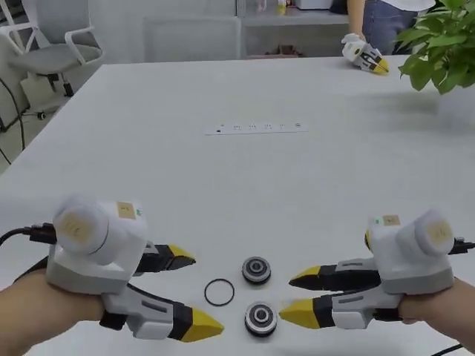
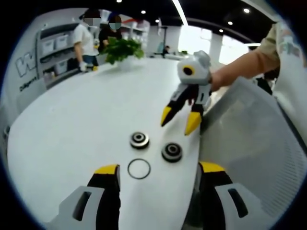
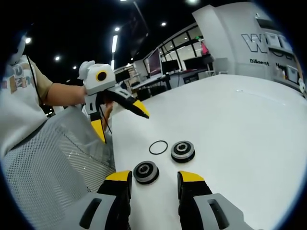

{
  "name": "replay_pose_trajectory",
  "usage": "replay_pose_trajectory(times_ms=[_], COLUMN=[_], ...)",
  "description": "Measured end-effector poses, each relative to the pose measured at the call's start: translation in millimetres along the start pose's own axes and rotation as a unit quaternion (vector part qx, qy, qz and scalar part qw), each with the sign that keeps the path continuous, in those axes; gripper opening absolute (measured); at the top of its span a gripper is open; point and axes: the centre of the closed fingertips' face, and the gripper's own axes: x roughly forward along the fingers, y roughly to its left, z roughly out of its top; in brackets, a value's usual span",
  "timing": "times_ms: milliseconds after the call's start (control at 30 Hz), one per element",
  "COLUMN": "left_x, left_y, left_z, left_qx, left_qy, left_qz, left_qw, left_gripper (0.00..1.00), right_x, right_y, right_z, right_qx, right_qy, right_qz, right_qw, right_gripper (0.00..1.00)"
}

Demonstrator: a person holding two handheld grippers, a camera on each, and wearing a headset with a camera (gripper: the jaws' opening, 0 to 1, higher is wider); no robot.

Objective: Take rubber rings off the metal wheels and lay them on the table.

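Two metal wheels (image 1: 256, 270) sit at the near edge of the worktop (image 1: 223, 185) with one rubber ring (image 1: 219, 292) flat just left of them, and your left gripper (image 1: 202, 291) and right gripper (image 1: 289, 297) flank them, jaws spread and empty, likely to brace and peel.

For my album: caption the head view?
Open left gripper and open right gripper flank two metal wheels beside a loose rubber ring.

The left gripper (image 1: 201, 291) and right gripper (image 1: 288, 297) share white-and-grey housings and black jaws tipped yellow, each with a tan sticker (image 1: 128, 210) on top. A black cable (image 1: 21, 234) leaves the left one's rear. The person's short sleeve (image 2: 268, 45) is beige.
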Motion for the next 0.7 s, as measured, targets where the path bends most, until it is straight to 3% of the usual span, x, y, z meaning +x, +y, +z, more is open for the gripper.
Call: replay_pose_trajectory(times_ms=[700], left_x=[24.6], left_y=[-16.6], left_z=[5.3], left_qx=[0.023], left_qy=[0.010], left_qz=[-0.031], left_qw=[0.9992], left_gripper=[0.59], right_x=[-2.2], right_y=[4.5], right_z=[-5.0], right_qx=[-0.020], right_qy=[-0.008], right_qz=[-0.002], right_qw=[0.9998], right_gripper=[0.35])
